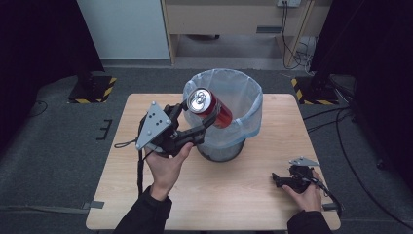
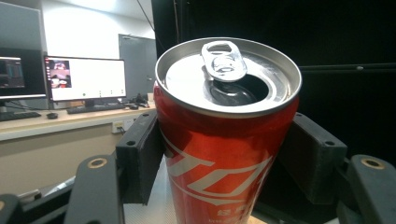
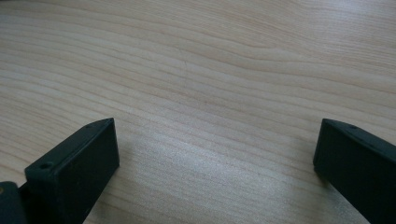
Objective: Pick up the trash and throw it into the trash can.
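Observation:
My left gripper (image 1: pixel 203 118) is shut on a red soda can (image 1: pixel 210 107), held tilted over the near left rim of the bin (image 1: pixel 246 124). In the left gripper view the can (image 2: pixel 224 149) sits between both black pads (image 2: pixel 137 161), its opened top with the pull tab facing the camera. The bin is dark with a pale plastic liner and stands at the table's middle back. My right gripper (image 1: pixel 277 180) rests low on the wooden table (image 1: pixel 234 195) near the front right corner; in the right gripper view its jaws stand wide apart over bare wood, gripper (image 3: pixel 215 154) open.
The table's left and front parts are bare wood. Black cables run on the grey floor right of the table. Yellow-black striped stand bases (image 1: pixel 92 87) sit on the floor behind the table at both sides.

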`<state>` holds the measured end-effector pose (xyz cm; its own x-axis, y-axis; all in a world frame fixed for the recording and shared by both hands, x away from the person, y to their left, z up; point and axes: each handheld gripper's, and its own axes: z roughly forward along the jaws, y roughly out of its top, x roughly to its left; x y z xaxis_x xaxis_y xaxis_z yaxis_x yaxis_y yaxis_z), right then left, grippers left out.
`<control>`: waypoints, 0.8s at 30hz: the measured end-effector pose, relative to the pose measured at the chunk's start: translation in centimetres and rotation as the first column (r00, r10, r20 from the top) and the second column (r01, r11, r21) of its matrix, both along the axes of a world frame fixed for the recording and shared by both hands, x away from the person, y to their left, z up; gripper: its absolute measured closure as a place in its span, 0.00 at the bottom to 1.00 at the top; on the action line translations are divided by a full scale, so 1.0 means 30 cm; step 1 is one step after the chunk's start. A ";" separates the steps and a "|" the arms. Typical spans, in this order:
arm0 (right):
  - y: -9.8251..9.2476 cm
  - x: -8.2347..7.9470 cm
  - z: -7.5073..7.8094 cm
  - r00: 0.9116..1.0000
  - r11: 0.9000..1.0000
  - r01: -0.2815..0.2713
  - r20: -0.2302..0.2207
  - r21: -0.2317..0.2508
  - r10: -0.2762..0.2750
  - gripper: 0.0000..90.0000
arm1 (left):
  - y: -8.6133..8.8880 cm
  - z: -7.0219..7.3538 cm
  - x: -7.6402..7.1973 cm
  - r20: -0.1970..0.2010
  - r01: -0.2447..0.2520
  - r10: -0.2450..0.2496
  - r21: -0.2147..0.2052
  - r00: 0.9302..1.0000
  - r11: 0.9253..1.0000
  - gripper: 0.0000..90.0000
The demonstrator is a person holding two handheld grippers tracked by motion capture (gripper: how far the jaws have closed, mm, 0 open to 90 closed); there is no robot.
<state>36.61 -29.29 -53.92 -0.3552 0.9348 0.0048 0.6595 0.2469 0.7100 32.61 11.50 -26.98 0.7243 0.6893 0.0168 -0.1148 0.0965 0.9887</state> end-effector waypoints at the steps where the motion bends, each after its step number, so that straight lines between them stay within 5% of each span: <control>1: 0.000 0.000 0.000 1.000 1.000 0.000 0.000 0.000 0.000 0.00 | -0.002 0.004 0.008 0.003 -0.009 0.009 0.000 1.000 1.000 0.37; 12: 0.000 0.000 0.000 1.000 1.000 -0.001 -0.004 -0.001 0.001 0.00 | -0.023 0.016 0.091 0.013 -0.057 0.057 0.000 0.998 0.998 0.37; 24: -0.001 0.000 0.000 1.000 1.000 -0.004 -0.004 -0.003 0.004 0.00 | -0.030 -0.085 0.183 -0.077 -0.091 0.094 0.034 0.993 0.995 0.37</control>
